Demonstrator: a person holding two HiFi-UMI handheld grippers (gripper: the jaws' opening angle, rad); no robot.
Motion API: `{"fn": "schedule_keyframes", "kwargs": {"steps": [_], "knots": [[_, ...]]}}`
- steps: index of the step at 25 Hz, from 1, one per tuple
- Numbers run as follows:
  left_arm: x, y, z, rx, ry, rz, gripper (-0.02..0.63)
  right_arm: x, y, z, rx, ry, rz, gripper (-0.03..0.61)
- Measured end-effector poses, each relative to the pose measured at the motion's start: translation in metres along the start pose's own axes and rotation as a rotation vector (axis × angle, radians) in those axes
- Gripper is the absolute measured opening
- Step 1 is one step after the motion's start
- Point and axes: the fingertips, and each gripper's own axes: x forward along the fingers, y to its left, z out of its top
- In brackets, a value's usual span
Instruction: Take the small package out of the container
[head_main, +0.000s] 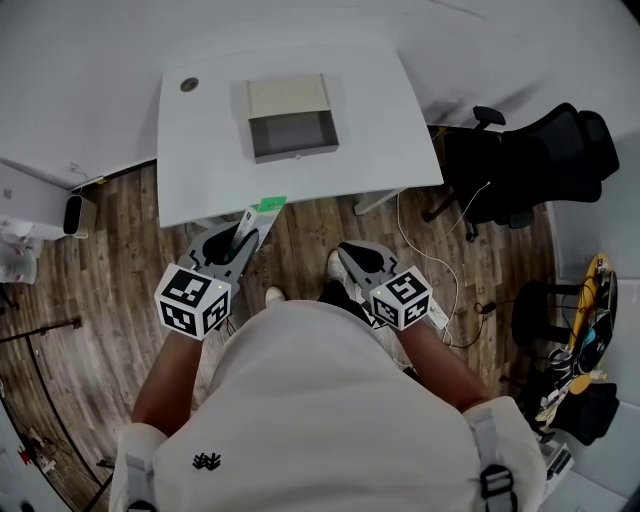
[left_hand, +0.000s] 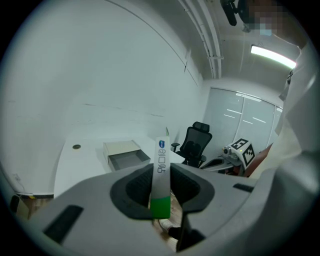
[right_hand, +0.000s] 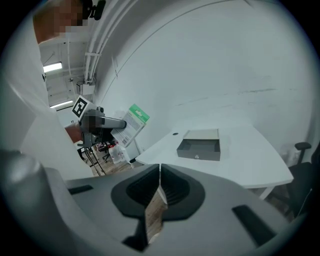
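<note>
The small package (head_main: 262, 213), a flat white pack with a green end, is held edge-on in my left gripper (head_main: 245, 238), whose jaws are shut on it. Seen from the left gripper view, the package (left_hand: 161, 176) stands upright between the pads. The container (head_main: 291, 118), an open grey and beige box, sits on the white table (head_main: 210, 150) well ahead of both grippers. My right gripper (head_main: 352, 256) is held over the wooden floor with its jaws shut and nothing in them. In the right gripper view the fingertips (right_hand: 159, 169) meet, and the container (right_hand: 199, 145) lies beyond.
A black office chair (head_main: 530, 160) stands right of the table, with cables on the floor (head_main: 90, 290) near it. A second dark chair and clutter (head_main: 575, 330) are at the far right. The table has a round cable hole (head_main: 189, 85) at its far left corner.
</note>
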Motion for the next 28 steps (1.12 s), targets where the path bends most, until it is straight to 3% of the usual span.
{"fn": "schedule_keyframes", "kwargs": {"steps": [28], "knots": [[-0.008,0.002,-0.015,0.002,0.000,-0.036,0.094,0.009,0.021,0.002,-0.037,0.013,-0.016,0.008]]}}
